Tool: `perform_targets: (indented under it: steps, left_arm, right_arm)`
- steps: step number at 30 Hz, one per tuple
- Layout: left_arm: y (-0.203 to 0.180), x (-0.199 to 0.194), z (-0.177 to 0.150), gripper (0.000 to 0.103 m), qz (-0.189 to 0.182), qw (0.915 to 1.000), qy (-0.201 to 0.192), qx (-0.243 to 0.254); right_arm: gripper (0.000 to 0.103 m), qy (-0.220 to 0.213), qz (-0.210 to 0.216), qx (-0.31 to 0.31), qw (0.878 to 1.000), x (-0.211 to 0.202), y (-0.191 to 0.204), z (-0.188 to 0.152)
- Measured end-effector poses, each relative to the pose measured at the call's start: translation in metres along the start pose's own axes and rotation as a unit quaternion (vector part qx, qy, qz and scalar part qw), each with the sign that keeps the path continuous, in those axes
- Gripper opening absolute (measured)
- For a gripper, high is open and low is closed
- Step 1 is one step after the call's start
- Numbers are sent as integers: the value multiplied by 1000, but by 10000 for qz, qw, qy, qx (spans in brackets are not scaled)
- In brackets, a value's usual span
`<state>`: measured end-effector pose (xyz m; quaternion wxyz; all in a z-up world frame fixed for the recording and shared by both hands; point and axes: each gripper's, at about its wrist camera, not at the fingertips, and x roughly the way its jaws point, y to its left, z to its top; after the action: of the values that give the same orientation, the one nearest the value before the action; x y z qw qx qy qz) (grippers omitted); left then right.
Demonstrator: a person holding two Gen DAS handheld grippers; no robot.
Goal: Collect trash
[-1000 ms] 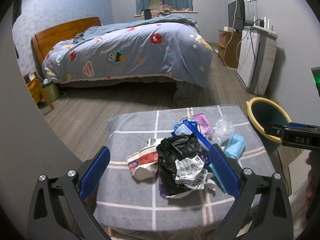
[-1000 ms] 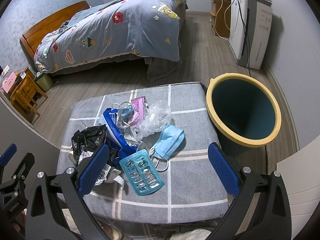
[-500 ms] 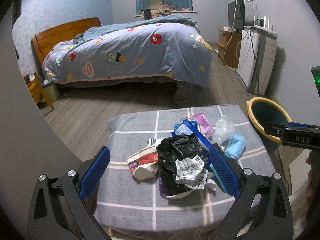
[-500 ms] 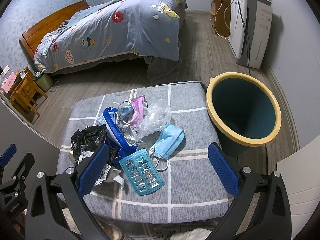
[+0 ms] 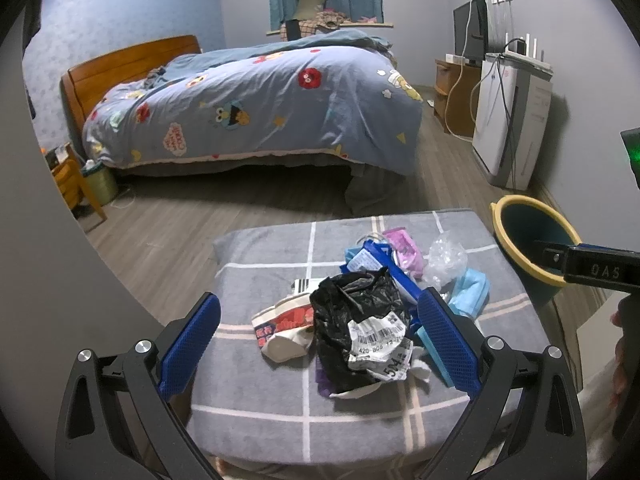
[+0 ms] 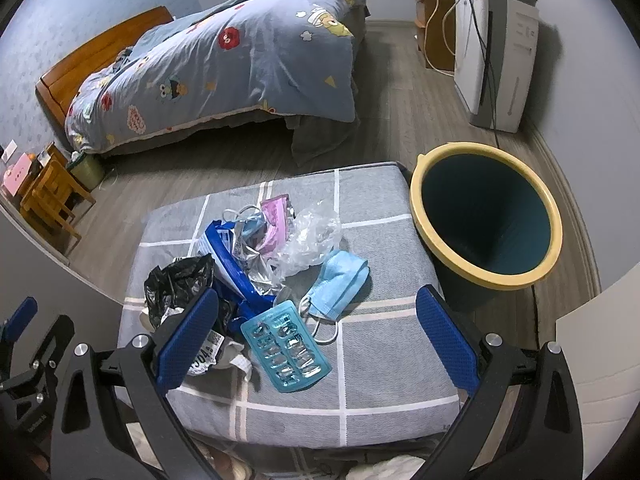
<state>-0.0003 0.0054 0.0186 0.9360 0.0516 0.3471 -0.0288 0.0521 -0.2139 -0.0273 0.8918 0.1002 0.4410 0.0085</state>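
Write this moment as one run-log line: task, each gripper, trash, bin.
task: collect trash | left gripper: open, empty | right gripper: open, empty | trash pile: on grey cushion | bin: beside cushion, nothing visible inside

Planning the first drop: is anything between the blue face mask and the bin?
Nothing visible. From the face mask, only bare cushion lies before the bin, which stands open just past the cushion's edge.
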Motion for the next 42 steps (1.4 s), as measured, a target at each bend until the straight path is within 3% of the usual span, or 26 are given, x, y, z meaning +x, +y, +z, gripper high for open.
perform_targets:
  steps: [4,7,11,13,19,25,29,31,38,40,42]
  left_arm:
    - [1,2,3,98,145,9999,-46,9]
    - [2,10,8,98,219,9997,-6,44]
    - [10,20,19,98,-60,9999,-10,-91]
    - [16,30,26,98,-7,9999,-46,-140]
    - [26,73,35,98,158,9987,424,-215]
    - [32,108,17,98,10,9970,705,-318]
    - [17,135,-2,95,-133,9943,1057,-103]
    - [6,147,-9,92,-230,9926,1191,66]
    - [-17,171,-27,62,-547,9842,1650,336]
    - [-17,171,-28,57,-557,9839,1658,364]
    - [-17,168,-25,47,-544,9844,1618,413]
  right_arm:
    - [97,199,317,122,9992,6,-1,4]
    - [97,311,286,156,9990,13,-1,12]
    - [97,261,315,147,9991,22,-2,34]
    - [97,199,277,-59,9994,29,4,51]
    - [97,163,58,-377,9991,73,8,82]
    - [97,944,117,-169,9953,130,-4,77]
    - [95,1320,253,-103,9909,154,-5,71]
    - [85,1485,262,-149,9885,166,-2,68]
    - [53,1996,342,-253,9789,199,1,57]
    - [33,2119,457,-209,9760,203,0,55]
    - [21,2102,523,-168,9761,200,-2,57]
